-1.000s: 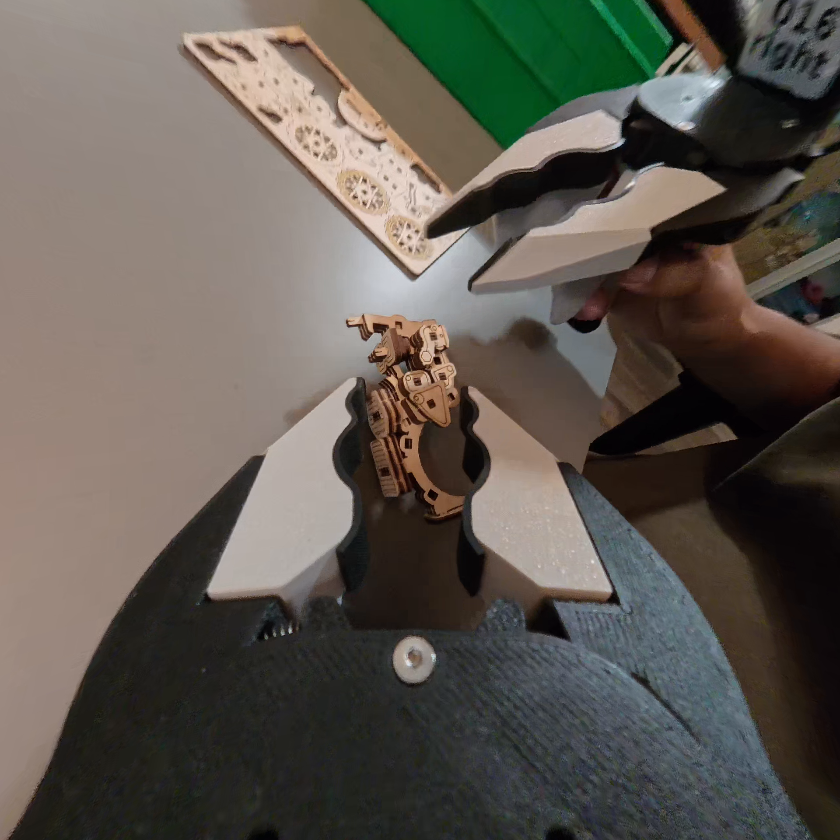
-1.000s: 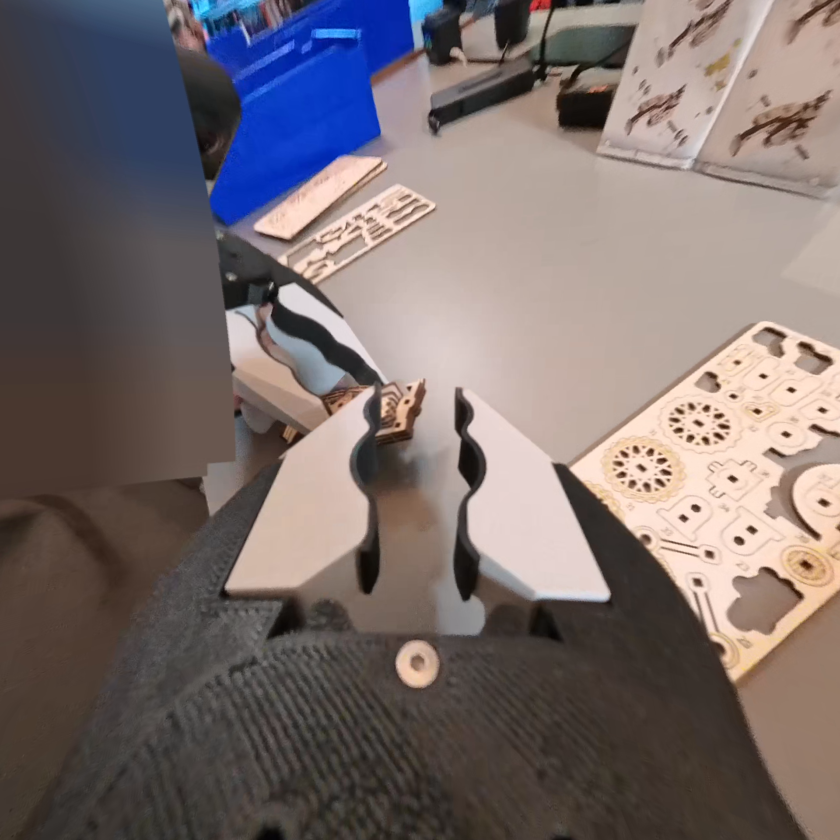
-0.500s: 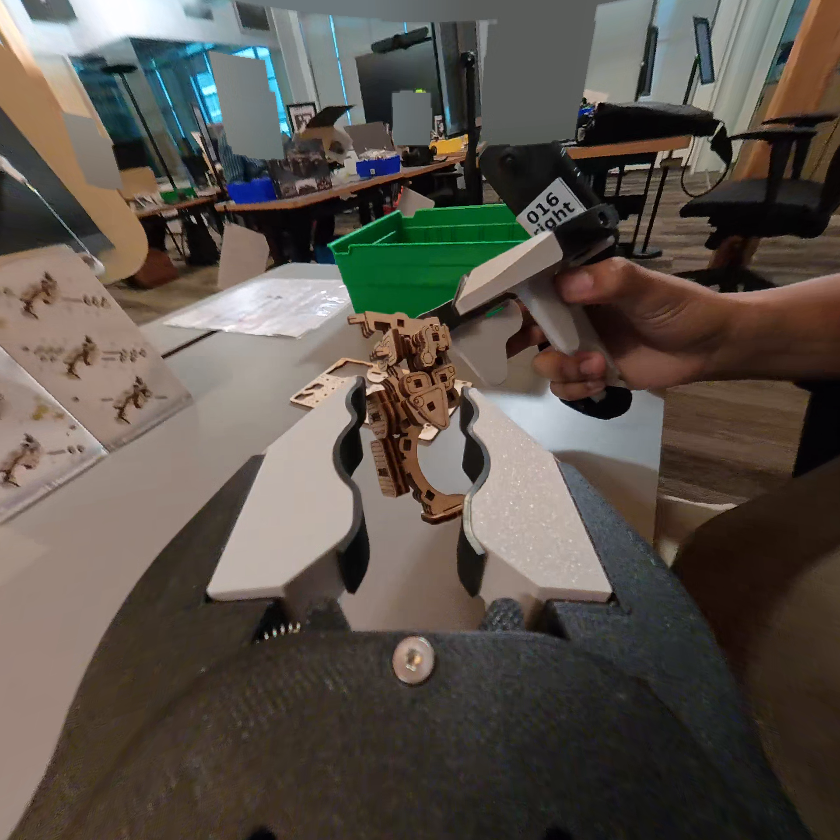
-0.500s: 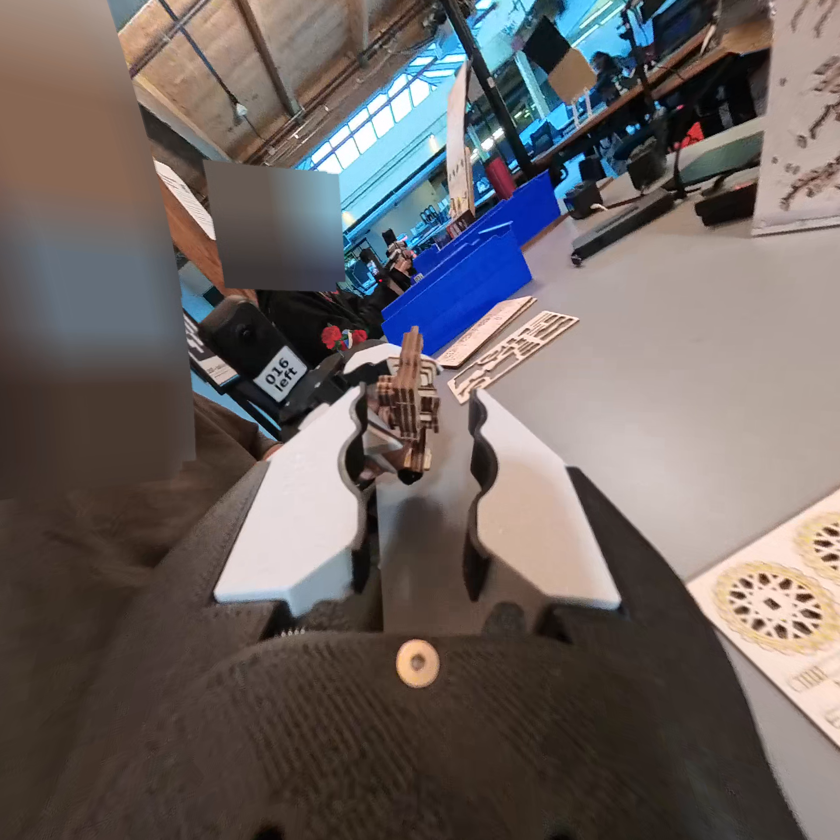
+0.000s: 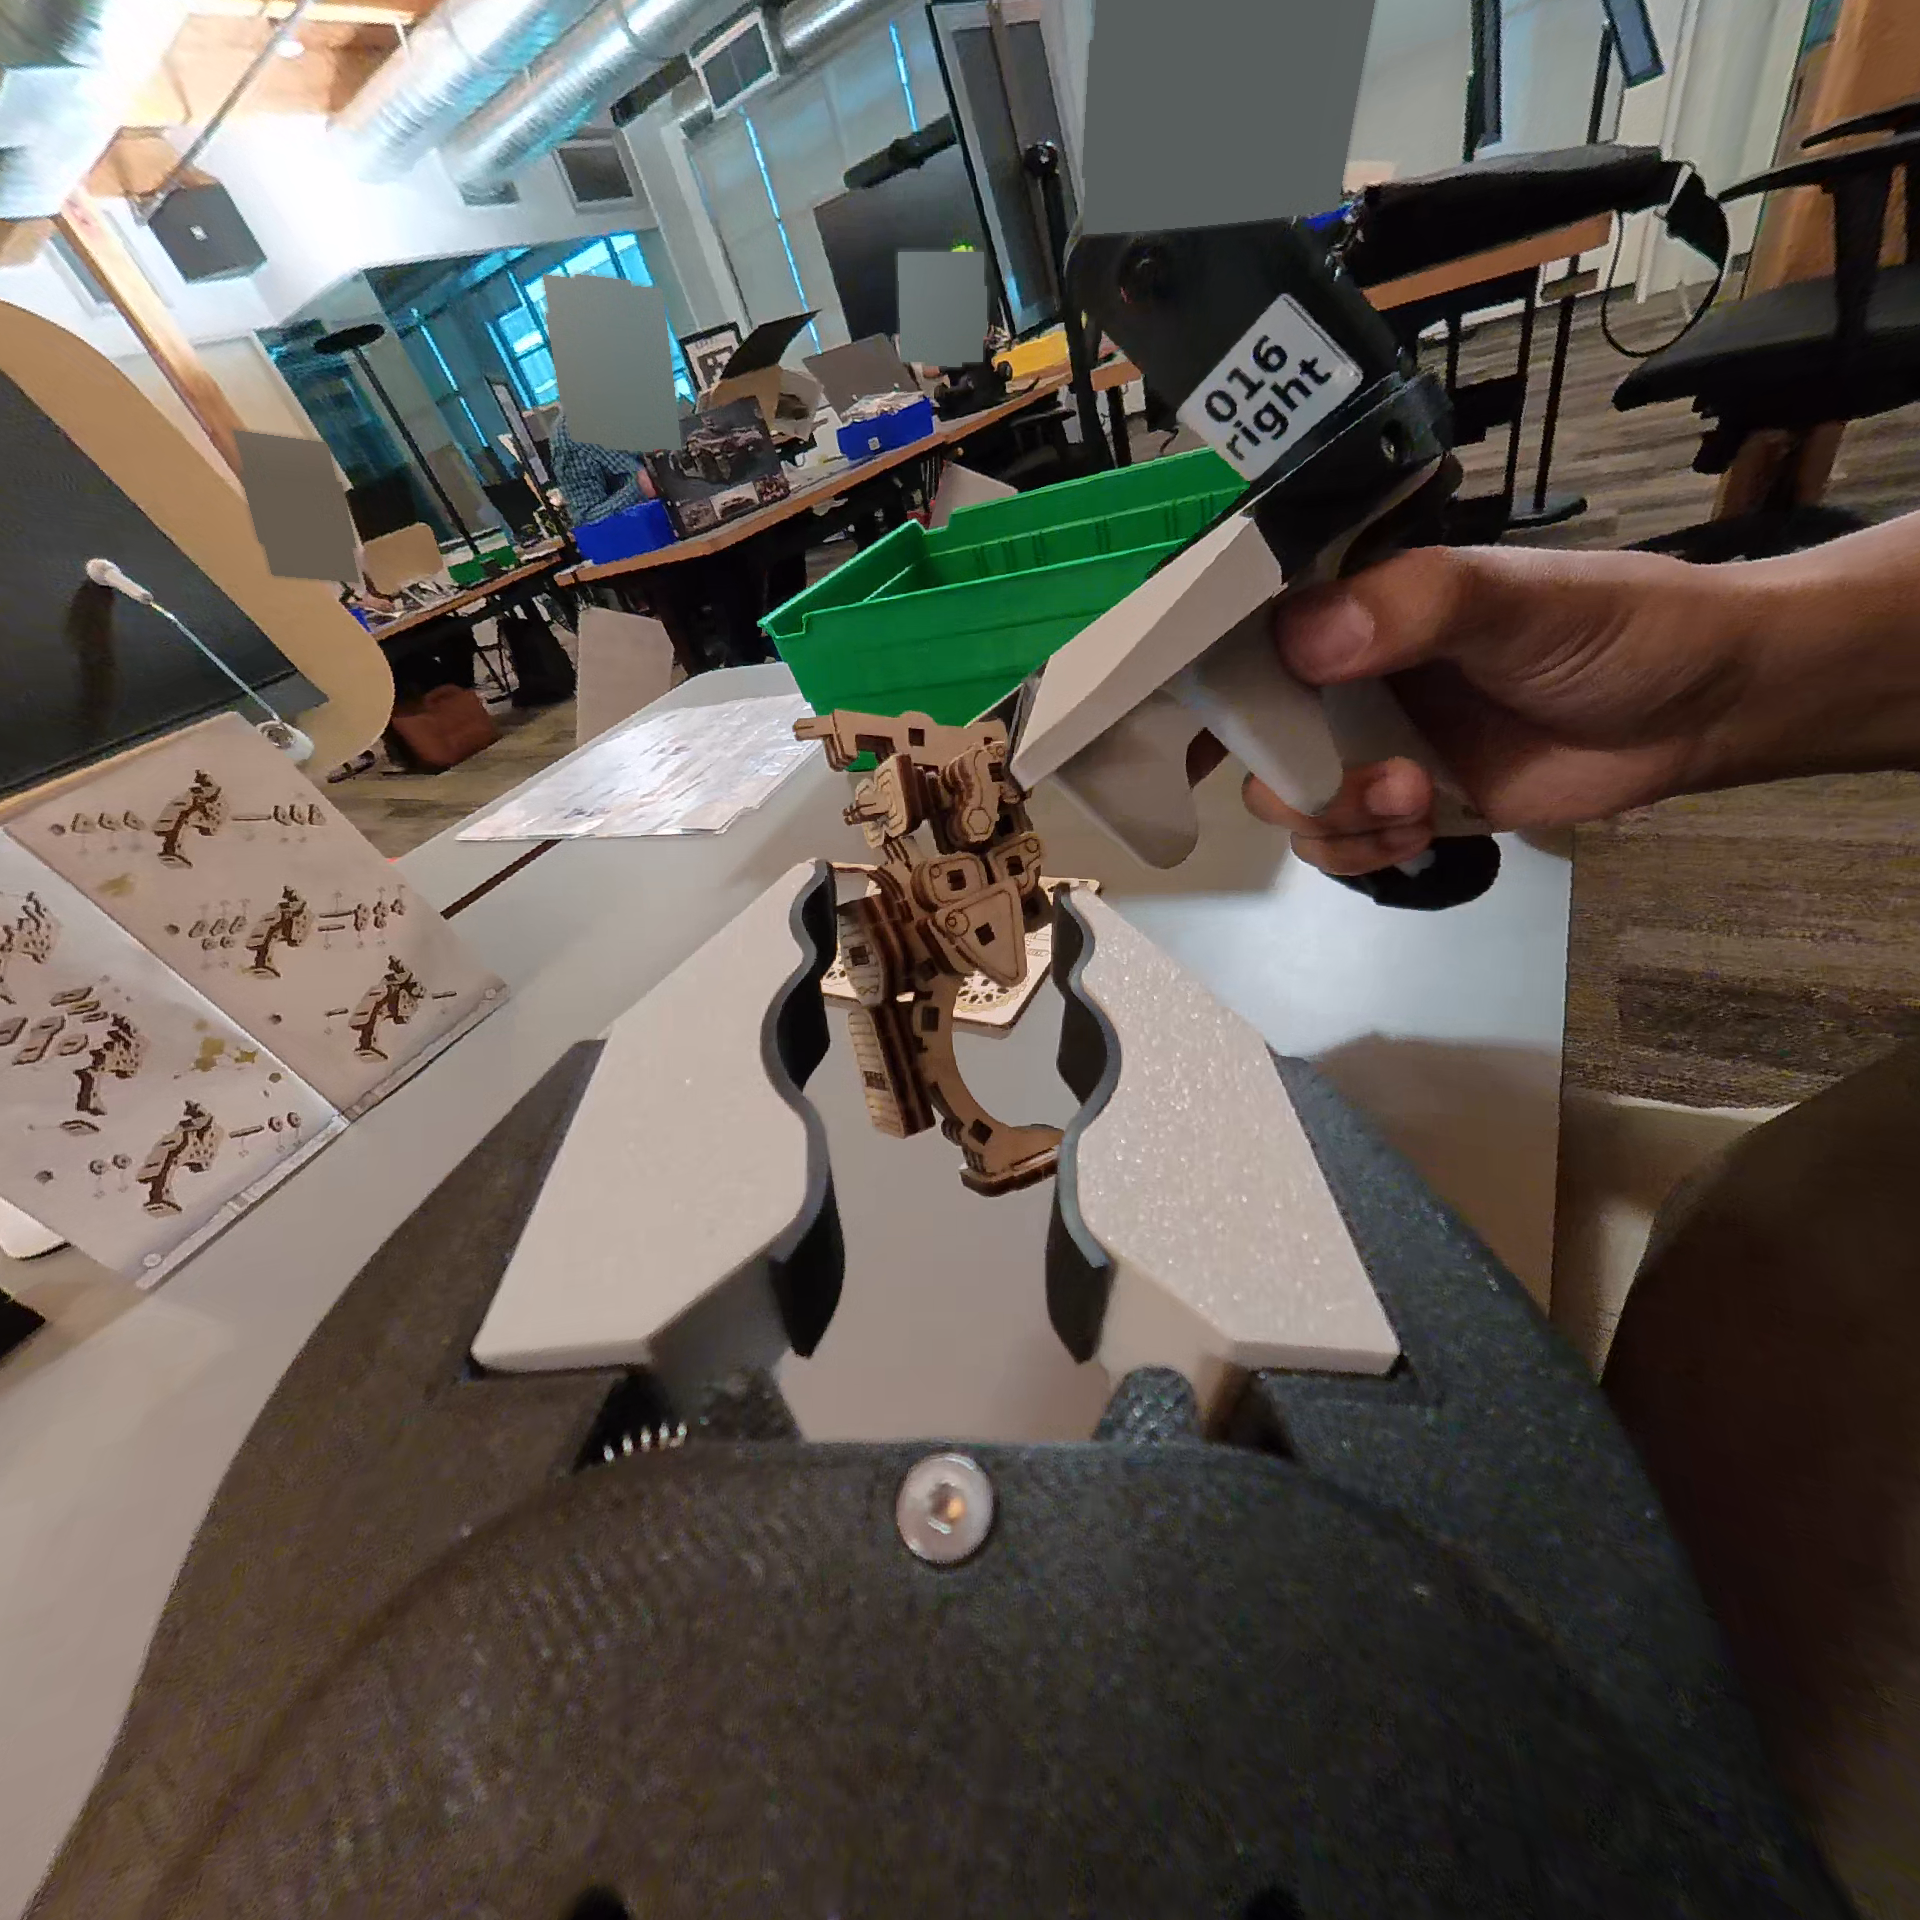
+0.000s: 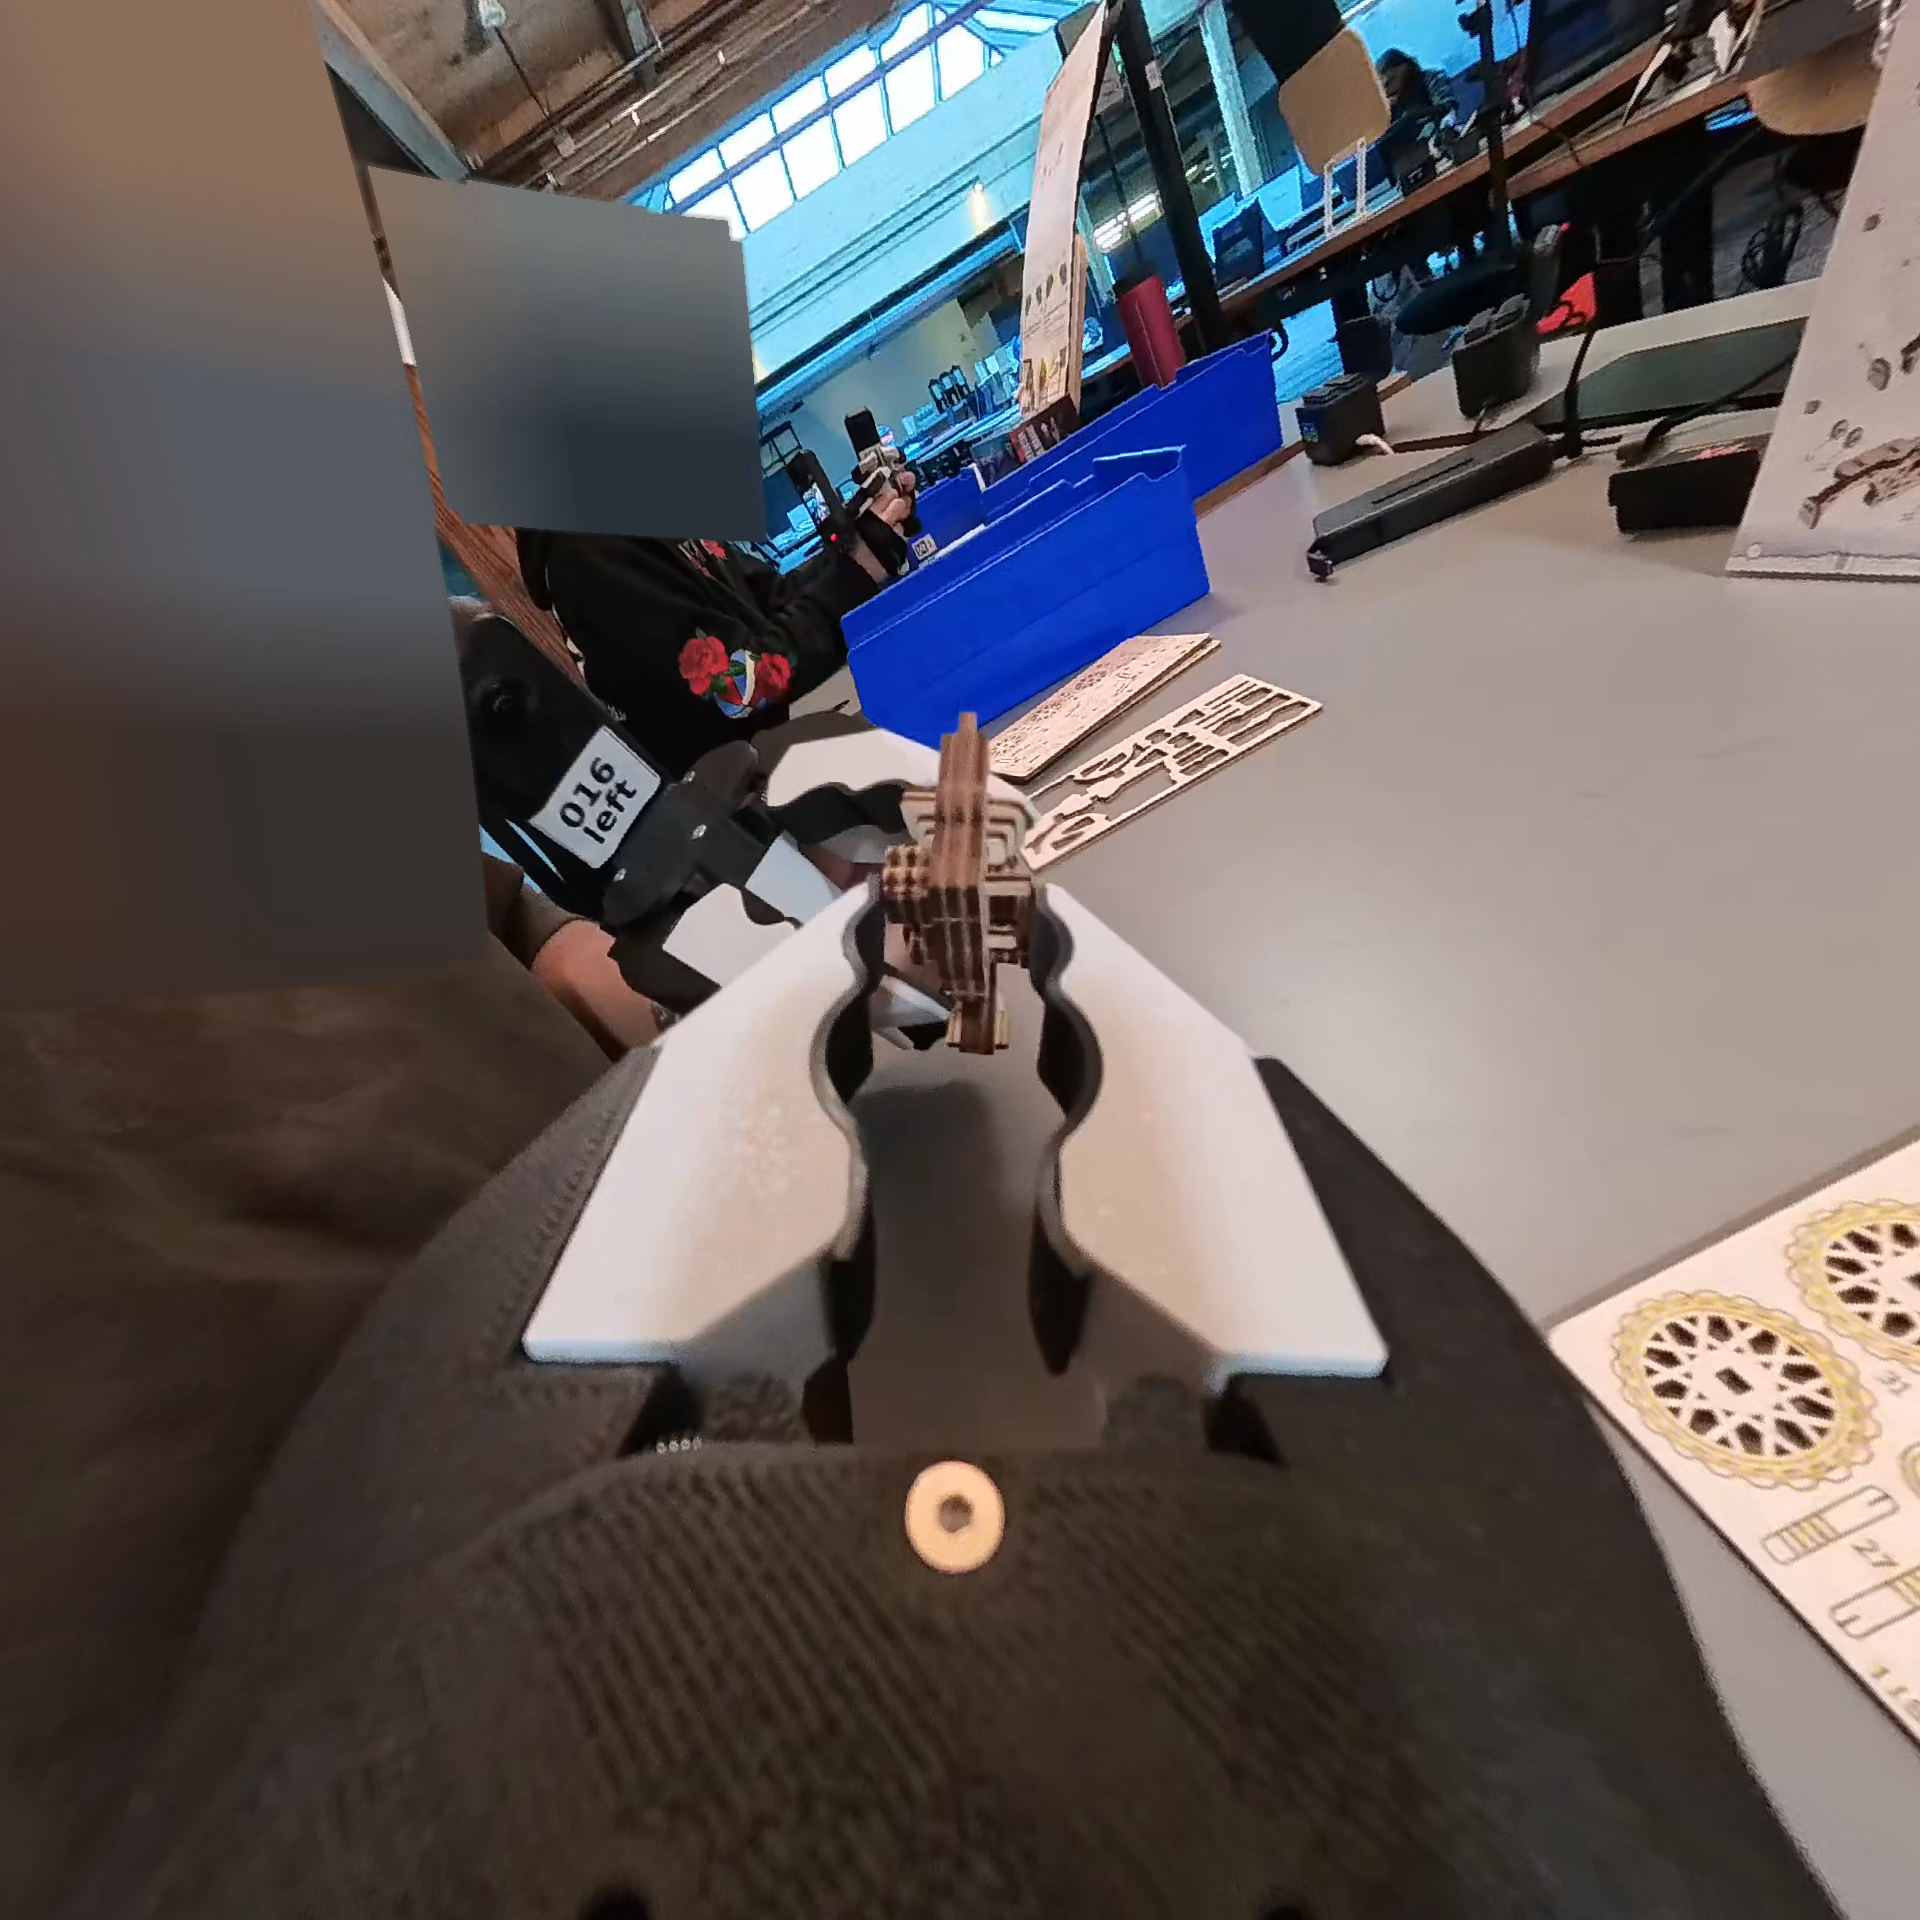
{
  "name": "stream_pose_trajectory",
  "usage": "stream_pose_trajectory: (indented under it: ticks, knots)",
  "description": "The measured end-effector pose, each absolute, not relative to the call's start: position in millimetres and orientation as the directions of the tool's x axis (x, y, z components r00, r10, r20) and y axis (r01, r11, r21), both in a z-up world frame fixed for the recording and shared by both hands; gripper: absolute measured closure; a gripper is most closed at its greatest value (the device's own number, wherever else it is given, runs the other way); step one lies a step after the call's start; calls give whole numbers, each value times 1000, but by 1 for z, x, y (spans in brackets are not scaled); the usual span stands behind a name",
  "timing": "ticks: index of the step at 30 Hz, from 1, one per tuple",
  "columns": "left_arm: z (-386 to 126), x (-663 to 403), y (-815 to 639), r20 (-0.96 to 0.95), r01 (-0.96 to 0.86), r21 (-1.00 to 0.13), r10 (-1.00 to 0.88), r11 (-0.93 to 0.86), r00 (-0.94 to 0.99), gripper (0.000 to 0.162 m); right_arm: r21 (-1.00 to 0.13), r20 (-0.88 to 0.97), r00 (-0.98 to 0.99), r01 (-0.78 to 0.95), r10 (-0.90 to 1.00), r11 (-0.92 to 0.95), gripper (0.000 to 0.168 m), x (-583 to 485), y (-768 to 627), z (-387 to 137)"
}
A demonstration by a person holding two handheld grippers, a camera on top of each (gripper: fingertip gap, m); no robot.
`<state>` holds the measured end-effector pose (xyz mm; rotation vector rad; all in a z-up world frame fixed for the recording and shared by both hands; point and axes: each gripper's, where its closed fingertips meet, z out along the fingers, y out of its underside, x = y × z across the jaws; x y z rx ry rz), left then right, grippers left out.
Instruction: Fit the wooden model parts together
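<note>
Both grippers now raised off the table (image 5: 644, 935), views levelled. Left gripper (image 5: 940, 935) clamps the wooden model (image 5: 940, 935) upright, above the near table edge. Right gripper (image 6: 951, 914) fingertips close around the model's top; actual grip unclear.

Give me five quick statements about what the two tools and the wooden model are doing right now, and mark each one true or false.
1. The left tool grips the wooden model. True.
2. The model lies flat on the grey table. False: it is held up in the air above it.
3. The right tool has its fingertips at the model's upper part. True.
4. The bin behind the model in the left wrist view is red. False: it is green.
5. No punched wooden sheets are on the table. False: several lie there.
</note>
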<state>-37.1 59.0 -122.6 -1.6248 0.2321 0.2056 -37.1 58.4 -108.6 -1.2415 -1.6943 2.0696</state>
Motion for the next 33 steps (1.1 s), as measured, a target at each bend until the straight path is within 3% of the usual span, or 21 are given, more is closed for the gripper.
stream_pose_trajectory:
  ticks: [9, 18, 24, 29, 33]
  knots:
    - [-119, -39, 54, -201, -201, -980, -17, 6, 980, 113, -942, -332, -658, 265, 676, -204, 143, -33, 63, -106]
    - [-119, -25, 50, 212, 205, -977, -279, -54, 937, 110, -977, -185, -756, 209, 628, -36, 143, -16, 54, -113]
    - [-124, -12, 49, 171, 153, -985, -323, -79, 931, 112, -983, -142, -798, 182, 586, 10, 143, -9, 38, -115]
    - [-122, -3, 45, 145, 128, -989, -378, -69, 914, 133, -986, -133, -805, 169, 579, 9, 143, -8, 36, -114]
    - [-120, -1, 43, 135, 123, -991, -389, -55, 911, 136, -988, -134, -813, 157, 567, -8, 142, -7, 35, -112]
